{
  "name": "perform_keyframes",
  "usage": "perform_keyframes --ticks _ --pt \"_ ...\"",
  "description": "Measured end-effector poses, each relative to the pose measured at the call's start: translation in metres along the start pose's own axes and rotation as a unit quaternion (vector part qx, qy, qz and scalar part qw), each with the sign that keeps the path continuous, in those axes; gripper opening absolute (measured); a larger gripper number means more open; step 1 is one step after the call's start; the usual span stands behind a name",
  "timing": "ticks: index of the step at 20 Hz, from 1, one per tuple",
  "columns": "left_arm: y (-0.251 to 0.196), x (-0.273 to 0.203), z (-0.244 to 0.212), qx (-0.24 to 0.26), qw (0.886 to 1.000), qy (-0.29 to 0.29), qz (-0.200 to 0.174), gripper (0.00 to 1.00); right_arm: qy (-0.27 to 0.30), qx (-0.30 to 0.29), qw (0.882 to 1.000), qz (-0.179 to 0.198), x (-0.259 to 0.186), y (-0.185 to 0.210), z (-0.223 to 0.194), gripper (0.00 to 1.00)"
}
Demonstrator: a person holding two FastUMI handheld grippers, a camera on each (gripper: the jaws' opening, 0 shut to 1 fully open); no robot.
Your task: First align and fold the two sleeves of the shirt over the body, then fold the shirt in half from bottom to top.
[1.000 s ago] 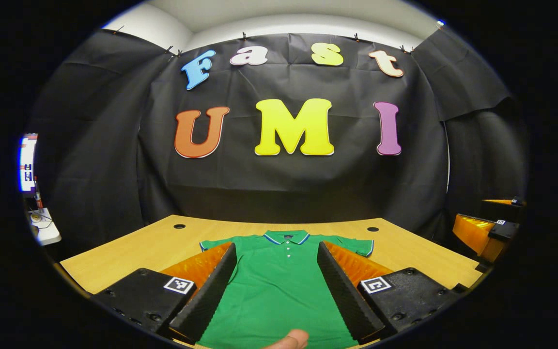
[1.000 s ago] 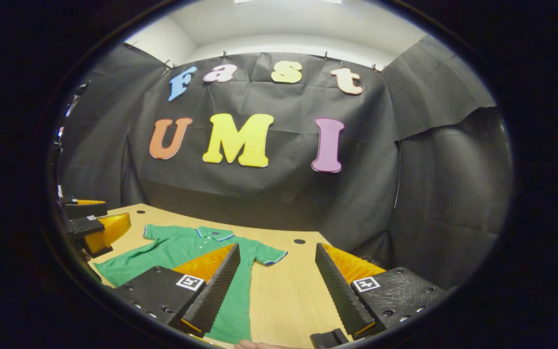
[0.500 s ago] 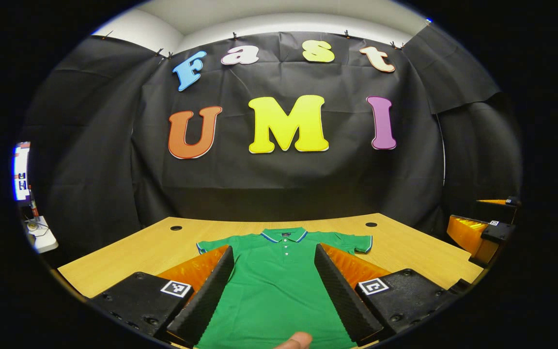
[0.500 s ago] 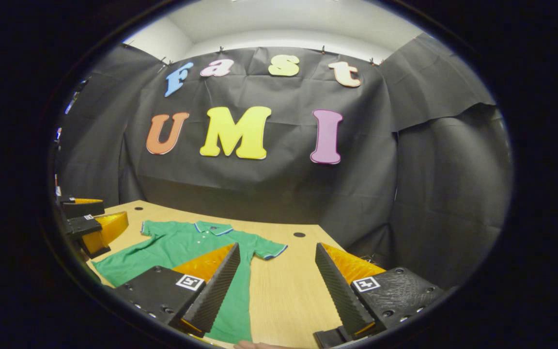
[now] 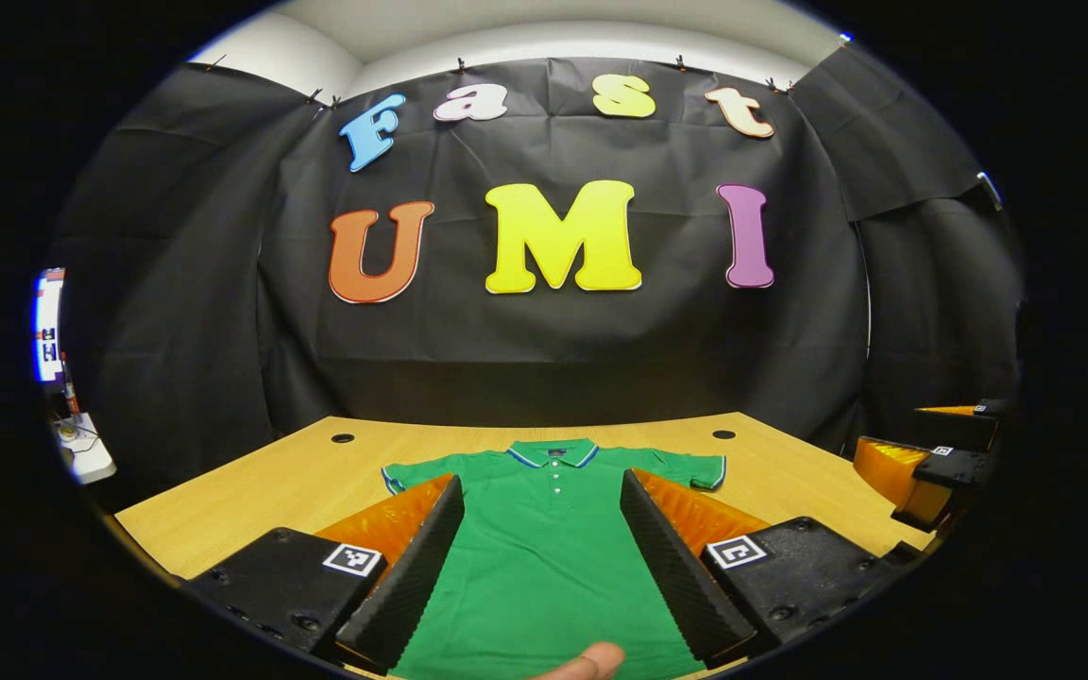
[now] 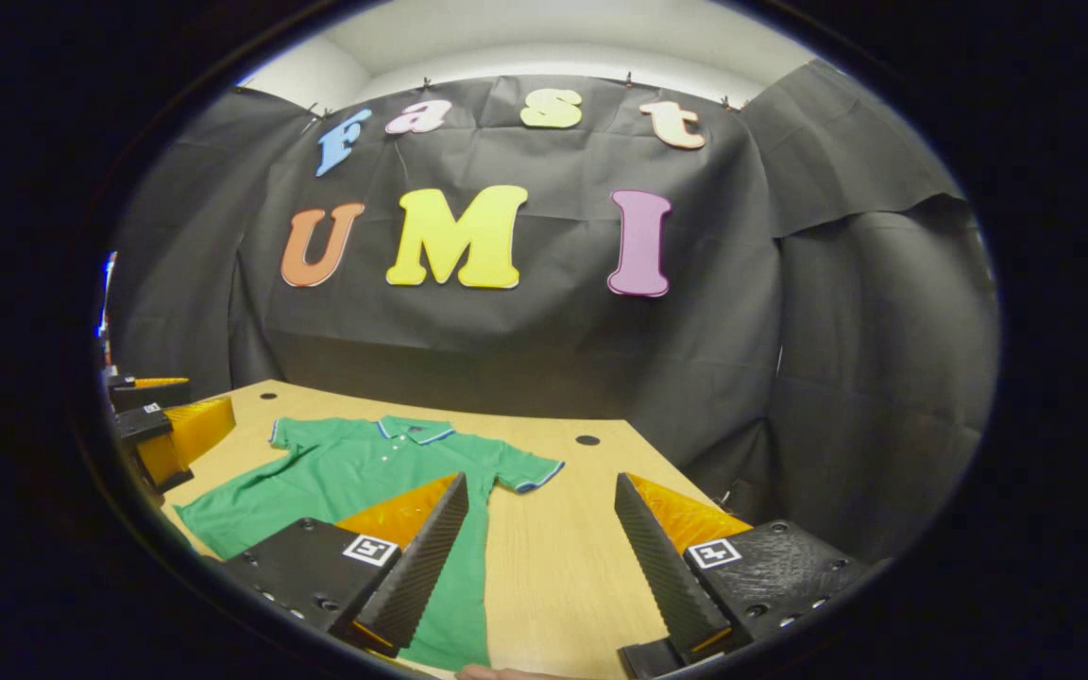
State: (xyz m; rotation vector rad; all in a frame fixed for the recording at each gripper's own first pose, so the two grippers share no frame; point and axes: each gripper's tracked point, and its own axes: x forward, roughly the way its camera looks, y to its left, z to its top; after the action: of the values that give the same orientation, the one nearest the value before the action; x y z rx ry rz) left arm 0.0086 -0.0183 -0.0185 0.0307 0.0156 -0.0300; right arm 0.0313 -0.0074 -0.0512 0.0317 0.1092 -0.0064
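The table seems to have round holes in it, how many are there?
2 can be seen. One hole is near the far left corner of the table; the other hole is near the far right corner. The shirt might cover more.

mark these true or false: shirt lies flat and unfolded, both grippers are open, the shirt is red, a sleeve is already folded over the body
1. The shirt lies flat and unfolded on the table. True.
2. The left gripper and the right gripper are both open. True.
3. The shirt is red. False: it is green, with a striped collar.
4. A sleeve is already folded over the body. False: the right sleeve and the other sleeve are both spread outward.
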Motion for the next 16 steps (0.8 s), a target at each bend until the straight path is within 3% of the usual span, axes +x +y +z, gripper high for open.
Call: perform_keyframes --ticks 7,13,16 --pt "0.002 0.0 0.018 0.007 1.0 -0.013 0.005 1.0 0.053 0.039 0.997 0.026 0.07 0.026 -0.008 0.95" --pt "0.023 0.009 0.015 0.014 1.0 -0.017 0.01 1.0 0.122 0.091 0.988 -0.034 0.186 0.033 -0.04 0.96" --pt "0.03 0.016 0.01 -0.007 1.0 -0.005 0.004 1.0 0.18 0.069 0.98 -0.053 0.243 0.036 -0.077 0.95"
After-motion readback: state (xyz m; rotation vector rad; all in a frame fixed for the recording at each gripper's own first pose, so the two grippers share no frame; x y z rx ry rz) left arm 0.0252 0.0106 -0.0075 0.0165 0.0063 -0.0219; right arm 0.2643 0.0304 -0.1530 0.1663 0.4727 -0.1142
